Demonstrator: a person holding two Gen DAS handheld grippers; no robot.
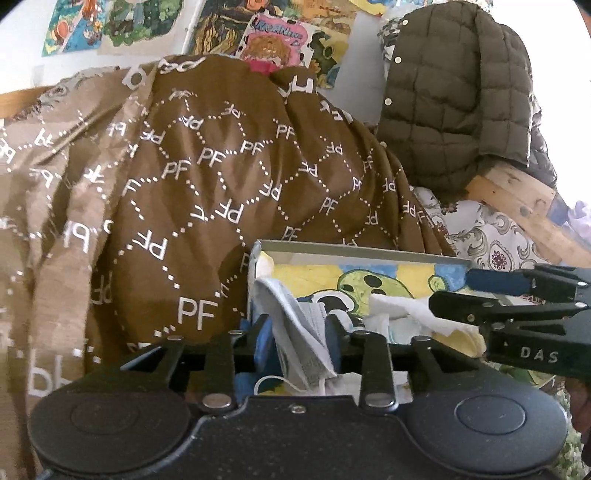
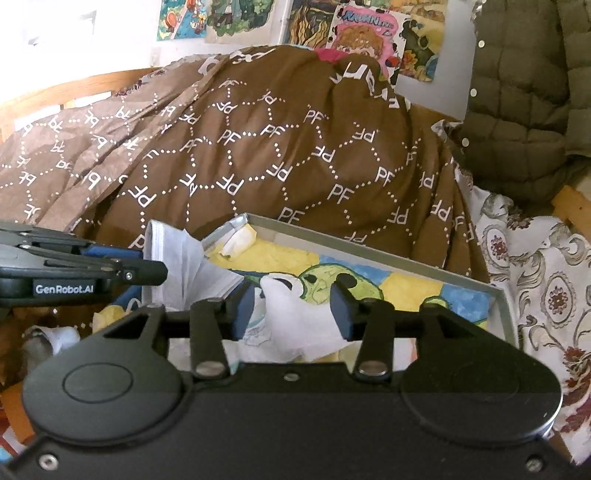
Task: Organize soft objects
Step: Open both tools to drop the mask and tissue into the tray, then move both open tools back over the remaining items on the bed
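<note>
A shallow grey-rimmed box [image 1: 354, 252] with a cartoon picture on its floor lies on the bed; it also shows in the right wrist view [image 2: 369, 246]. My left gripper [image 1: 301, 332] is shut on a white and grey face mask [image 1: 295, 325] held over the box's near left corner; the mask also shows in the right wrist view [image 2: 184, 258]. My right gripper [image 2: 291, 308] grips a white tissue [image 2: 295, 310] over the box; the tissue also shows in the left wrist view [image 1: 399, 306], where the right gripper [image 1: 454, 291] reaches in from the right.
A brown quilt printed with PF [image 1: 207, 177] is heaped behind the box. An olive puffer jacket [image 1: 450, 96] hangs at the right over a wooden frame [image 1: 517, 199]. A floral sheet [image 2: 546, 280] covers the bed at the right. Posters [image 2: 362, 33] cover the wall.
</note>
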